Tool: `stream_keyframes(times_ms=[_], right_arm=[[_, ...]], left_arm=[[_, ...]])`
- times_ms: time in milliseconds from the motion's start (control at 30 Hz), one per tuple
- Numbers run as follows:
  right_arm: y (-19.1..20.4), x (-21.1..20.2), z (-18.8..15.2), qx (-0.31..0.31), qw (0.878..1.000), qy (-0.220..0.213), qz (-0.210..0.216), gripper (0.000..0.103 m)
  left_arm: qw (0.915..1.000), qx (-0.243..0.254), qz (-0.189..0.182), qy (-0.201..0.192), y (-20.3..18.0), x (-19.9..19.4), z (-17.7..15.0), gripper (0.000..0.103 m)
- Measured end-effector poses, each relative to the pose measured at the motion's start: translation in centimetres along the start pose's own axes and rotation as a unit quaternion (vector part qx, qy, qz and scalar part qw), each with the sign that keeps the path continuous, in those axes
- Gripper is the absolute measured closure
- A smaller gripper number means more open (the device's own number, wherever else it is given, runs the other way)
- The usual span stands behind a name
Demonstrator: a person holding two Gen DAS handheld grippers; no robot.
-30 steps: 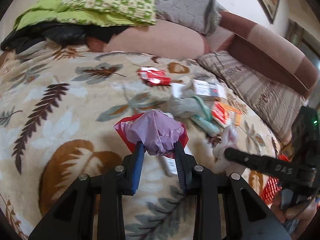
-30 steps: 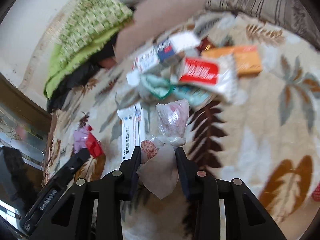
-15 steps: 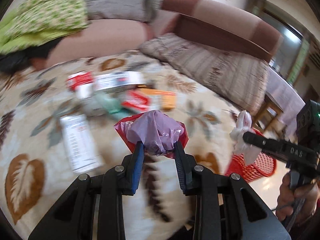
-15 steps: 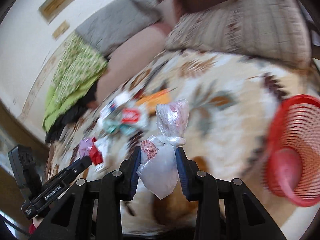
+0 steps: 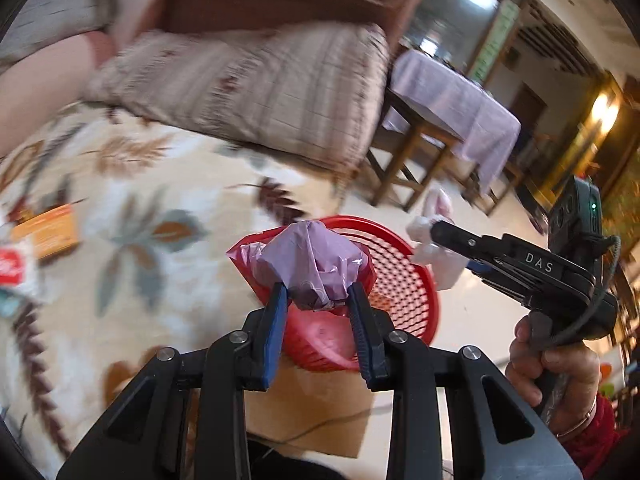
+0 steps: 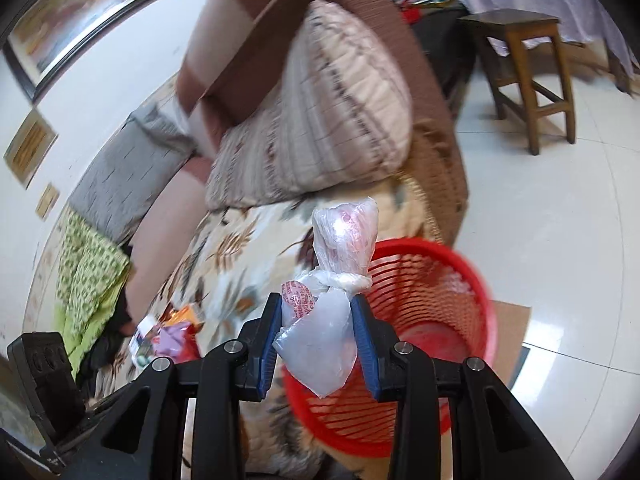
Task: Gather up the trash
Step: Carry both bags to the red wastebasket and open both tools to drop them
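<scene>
Both claws swung to red basket (image 6: 460, 320) | left claw (image 5: 316, 300) pinches purple bag (image 5: 312, 268) | right claw (image 6: 316, 320) pinches clear bag (image 6: 344, 236) | litter blurred

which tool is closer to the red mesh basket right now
Hard to separate, but probably the right tool: it holds its knotted clear plastic bag directly above the red mesh basket. The left tool, gripping the purple and red wrapper bundle, looks short of the rim.
</scene>
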State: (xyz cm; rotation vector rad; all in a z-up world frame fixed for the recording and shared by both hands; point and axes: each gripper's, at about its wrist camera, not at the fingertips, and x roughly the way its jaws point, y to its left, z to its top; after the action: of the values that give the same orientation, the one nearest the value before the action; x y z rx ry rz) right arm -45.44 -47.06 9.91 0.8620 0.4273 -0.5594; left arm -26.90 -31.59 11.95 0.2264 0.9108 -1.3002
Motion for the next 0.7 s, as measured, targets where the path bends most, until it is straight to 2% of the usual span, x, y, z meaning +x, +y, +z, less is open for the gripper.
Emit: stream_keyframes(times_ms=[67, 133, 200, 367, 467, 567, 700], right_arm=[[-0.7, 0.1, 0.3, 0.005, 1.000, 0.004, -0.002, 0.061], [-1.1, 0.3, 0.6, 0.006, 1.000, 0.004, -0.007, 0.052], [-1.5, 0.2, 0.7, 0.003, 1.000, 0.002, -0.010, 0.050], [-1.9, 0.4, 0.9, 0.001, 1.000, -0.001, -0.017, 0.048], [-1.7, 0.5, 0.6, 0.003, 1.000, 0.002, -0.006, 0.047], [0.2, 1.0, -0.3, -0.020, 1.000, 0.011, 0.006, 0.042], [3.2, 2.9, -1.9, -0.052, 0.998, 0.039, 0.023, 0.041]], left_arm=[[0.9999, 0.005, -0.010, 0.011, -1.0, 1.5, 0.4, 0.071], [0.9999, 0.004, -0.004, 0.016, -1.6, 2.7, 0.8, 0.058], [0.9999, -0.007, -0.002, 0.013, -1.6, 2.9, 1.0, 0.048], [0.9997, -0.022, 0.002, 0.006, -0.3, 2.0, 1.0, 0.046], [0.9993, -0.037, 0.011, -0.004, 1.0, 0.6, 0.7, 0.044], [0.9982, -0.051, 0.028, -0.013, 2.6, -1.0, 0.0, 0.042], [0.9948, -0.081, 0.056, -0.024, 5.6, -3.5, -1.5, 0.042]])
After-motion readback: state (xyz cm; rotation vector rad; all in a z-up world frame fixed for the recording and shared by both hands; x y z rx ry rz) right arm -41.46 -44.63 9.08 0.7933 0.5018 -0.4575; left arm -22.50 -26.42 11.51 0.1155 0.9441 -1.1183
